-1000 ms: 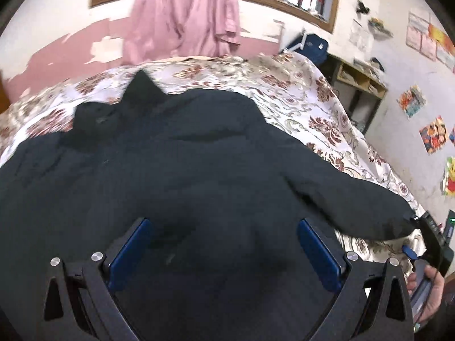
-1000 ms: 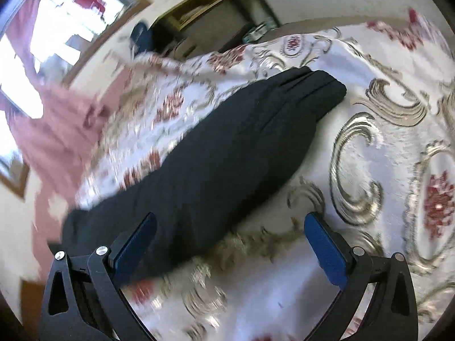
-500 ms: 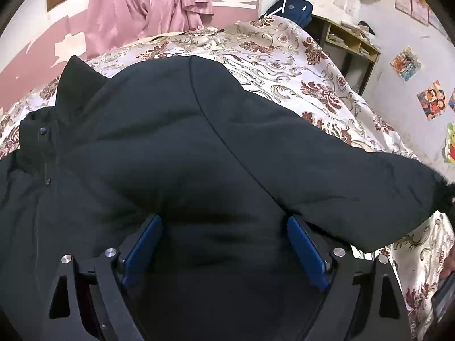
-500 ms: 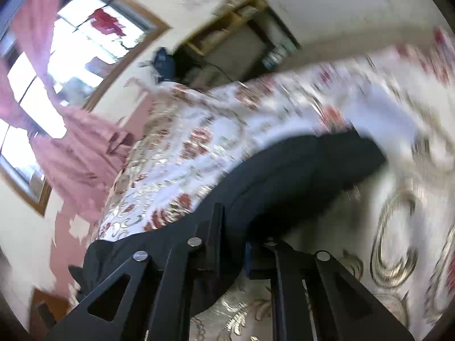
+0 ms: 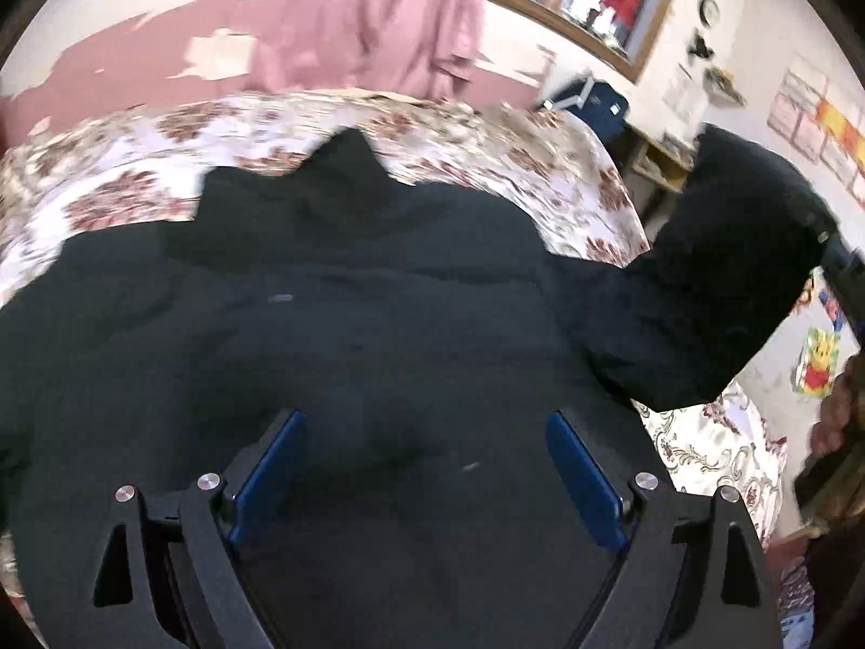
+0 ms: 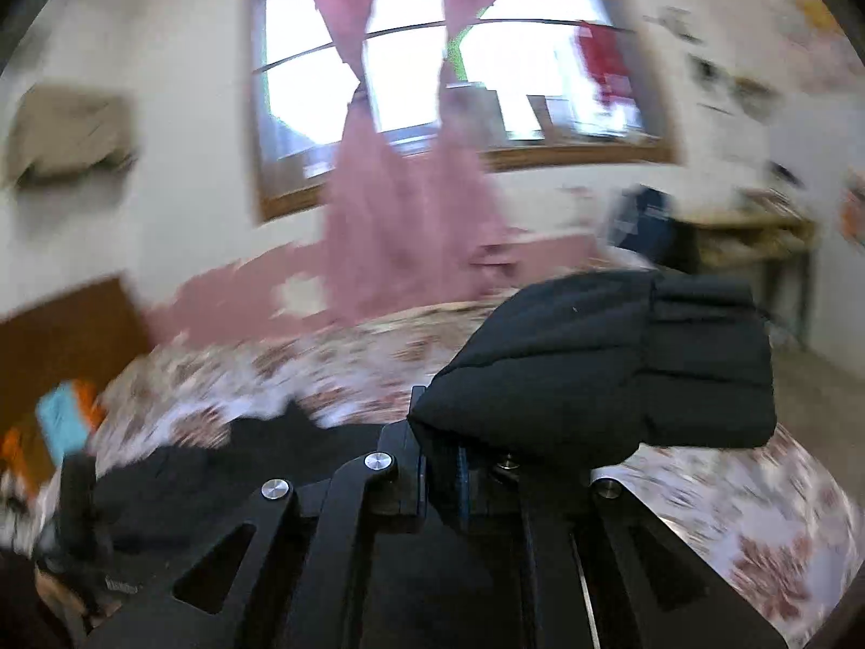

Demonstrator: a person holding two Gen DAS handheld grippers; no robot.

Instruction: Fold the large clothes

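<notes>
Clamping the sleeve (image 6: 621, 373) — right gripper (image 6: 459, 465) above bedspread (image 6: 730, 514).

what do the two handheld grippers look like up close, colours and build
Both match. The left gripper has matte black angular arms with triangular cut-outs, round silver screw heads at the joints, and flat blue pads on the fingers. The right gripper shows the same black linkage and silver screws, with only a sliver of blue pad visible. No cables or printed markings show. No sleeve is clearly visible.

Jacket (image 5: 378, 335) on bed (image 5: 135, 173), curtain (image 5: 373, 16) behind
</notes>
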